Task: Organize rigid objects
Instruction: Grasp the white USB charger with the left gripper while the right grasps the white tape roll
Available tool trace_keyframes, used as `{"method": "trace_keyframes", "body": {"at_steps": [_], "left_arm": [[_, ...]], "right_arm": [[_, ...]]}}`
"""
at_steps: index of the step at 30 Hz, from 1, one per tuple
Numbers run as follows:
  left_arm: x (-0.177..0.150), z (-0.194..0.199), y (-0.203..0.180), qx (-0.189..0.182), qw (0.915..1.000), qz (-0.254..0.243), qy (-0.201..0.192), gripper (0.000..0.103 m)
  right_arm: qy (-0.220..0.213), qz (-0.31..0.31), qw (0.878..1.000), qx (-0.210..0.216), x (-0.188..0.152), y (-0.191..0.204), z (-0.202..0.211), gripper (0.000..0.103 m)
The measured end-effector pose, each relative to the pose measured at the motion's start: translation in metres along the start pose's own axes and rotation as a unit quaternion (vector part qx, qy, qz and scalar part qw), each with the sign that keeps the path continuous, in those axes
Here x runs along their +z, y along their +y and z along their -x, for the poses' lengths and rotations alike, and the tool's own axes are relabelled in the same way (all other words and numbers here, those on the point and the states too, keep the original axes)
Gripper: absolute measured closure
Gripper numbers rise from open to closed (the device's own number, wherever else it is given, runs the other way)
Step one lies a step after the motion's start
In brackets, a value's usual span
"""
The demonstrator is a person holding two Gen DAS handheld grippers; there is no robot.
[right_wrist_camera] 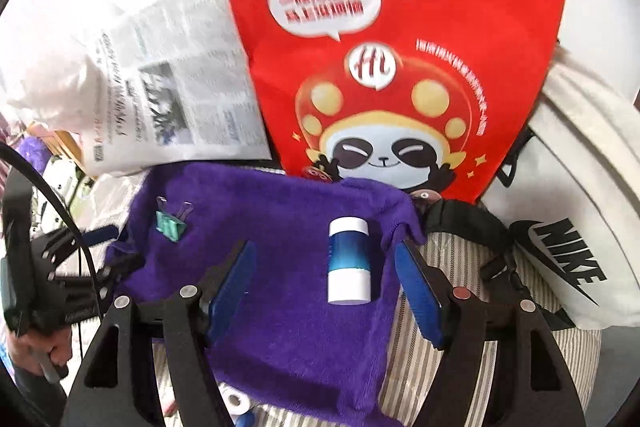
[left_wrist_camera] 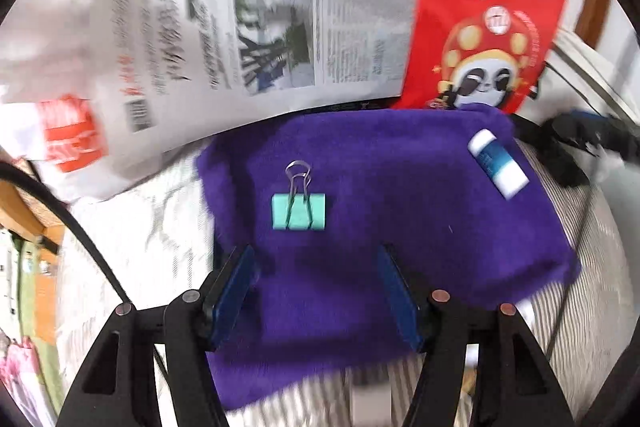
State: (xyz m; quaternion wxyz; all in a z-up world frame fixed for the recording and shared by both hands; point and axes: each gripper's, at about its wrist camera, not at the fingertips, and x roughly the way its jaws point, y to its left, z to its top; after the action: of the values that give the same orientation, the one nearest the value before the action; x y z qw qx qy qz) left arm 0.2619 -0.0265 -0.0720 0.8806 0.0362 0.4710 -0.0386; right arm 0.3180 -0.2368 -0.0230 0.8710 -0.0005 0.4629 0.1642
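Mint-green binder clip (left_wrist_camera: 298, 211) lies flat on the purple towel (left_wrist_camera: 400, 227), silver wire handles folded up away from the camera, just ahead of the left gripper (left_wrist_camera: 316, 287). Left jaws open, nothing between them; clip sits beyond the tips, not touched. In the right view the clip (right_wrist_camera: 172, 223) is near the towel's far left corner.

Small bottle (right_wrist_camera: 348, 261) lies on its side on the towel (right_wrist_camera: 280, 307), white cap, blue middle band, white base; label print too blurred to read. It sits between the right gripper's (right_wrist_camera: 324, 291) jaws but closer to the right one, not touching either. Right jaws open. In the left view the bottle (left_wrist_camera: 498, 163) is at the towel's far right edge, well apart from the clip.

Behind the towel: red bag (right_wrist_camera: 400, 47) with a white logo and Chinese characters on top, a speech bubble with red text, a cartoon panda in a red spotted hat. Newspaper (left_wrist_camera: 240, 19) beside it, print blurred, one photo and a barcode visible. White bag (right_wrist_camera: 580, 227) at right reads "NIKE" with swoosh. Striped fabric (right_wrist_camera: 460, 255) under the towel.
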Motion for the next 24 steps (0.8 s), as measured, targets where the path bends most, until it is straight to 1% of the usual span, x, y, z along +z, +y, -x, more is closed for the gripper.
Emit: {"method": "trace_keyframes", "body": {"at_steps": [1,2,4,5,7,9,10,12,13,14,15,16,18,20,21,22,24], "left_arm": [[-0.003,0.004,0.008,0.000,1.0000,0.003,-0.002,0.042],[-0.014,0.014,0.006,-0.007,0.9999,0.008,-0.005,0.042],[-0.030,0.023,0.017,-0.019,0.9997,0.013,-0.006,0.042],[-0.041,0.026,0.012,-0.023,0.9997,0.012,-0.003,0.042],[-0.060,0.026,0.009,-0.025,0.9997,0.002,0.002,0.051],[-0.077,0.023,0.012,-0.022,0.9997,0.001,0.006,0.052],[-0.087,0.032,0.022,-0.025,0.9996,0.003,0.010,0.052],[-0.096,0.026,0.020,-0.035,0.9992,0.016,0.008,0.052],[-0.103,0.032,0.025,-0.040,0.9989,0.022,0.006,0.052],[-0.105,0.028,0.027,-0.046,0.9985,0.029,0.001,0.052],[-0.107,0.027,0.029,-0.042,0.9985,0.035,-0.001,0.053],[-0.108,0.022,0.029,-0.042,0.9984,0.037,0.001,0.057],[-0.110,0.017,0.028,-0.057,0.9978,0.034,0.001,0.062],[-0.113,0.013,0.025,-0.048,0.9984,0.029,0.006,0.068],[-0.114,0.009,0.022,-0.034,0.9992,0.020,0.011,0.075],[-0.116,0.006,0.020,-0.025,0.9995,0.015,0.013,0.078],[-0.118,0.007,0.016,-0.016,0.9999,0.001,-0.001,0.078]], "right_arm": [[-0.004,0.003,1.000,0.000,-0.001,0.003,0.007,0.031],[-0.006,0.005,1.000,0.002,0.000,0.008,0.007,0.031],[-0.014,0.011,1.000,0.002,-0.003,0.014,0.021,0.031],[-0.018,0.012,1.000,0.001,-0.005,0.017,0.028,0.031],[-0.019,0.012,1.000,0.004,-0.012,0.021,0.041,0.030],[-0.019,0.020,1.000,0.006,-0.026,0.030,0.055,0.030],[-0.021,0.024,0.999,0.004,-0.033,0.033,0.062,0.030],[-0.029,0.034,0.999,0.003,-0.052,0.040,0.076,0.030],[-0.033,0.036,0.999,0.004,-0.065,0.043,0.084,0.030],[-0.034,0.034,0.999,0.006,-0.075,0.043,0.088,0.029],[-0.034,0.024,0.999,0.010,-0.091,0.043,0.094,0.024],[-0.034,0.017,0.999,0.014,-0.102,0.042,0.097,0.023],[-0.030,0.001,0.999,0.020,-0.125,0.040,0.099,0.021],[-0.023,-0.022,0.999,0.025,-0.148,0.037,0.098,0.021],[-0.016,-0.032,0.999,0.028,-0.160,0.036,0.096,0.021],[-0.012,-0.038,0.999,0.030,-0.169,0.036,0.095,0.021],[-0.003,-0.042,0.999,0.030,-0.183,0.037,0.090,0.021]]}}
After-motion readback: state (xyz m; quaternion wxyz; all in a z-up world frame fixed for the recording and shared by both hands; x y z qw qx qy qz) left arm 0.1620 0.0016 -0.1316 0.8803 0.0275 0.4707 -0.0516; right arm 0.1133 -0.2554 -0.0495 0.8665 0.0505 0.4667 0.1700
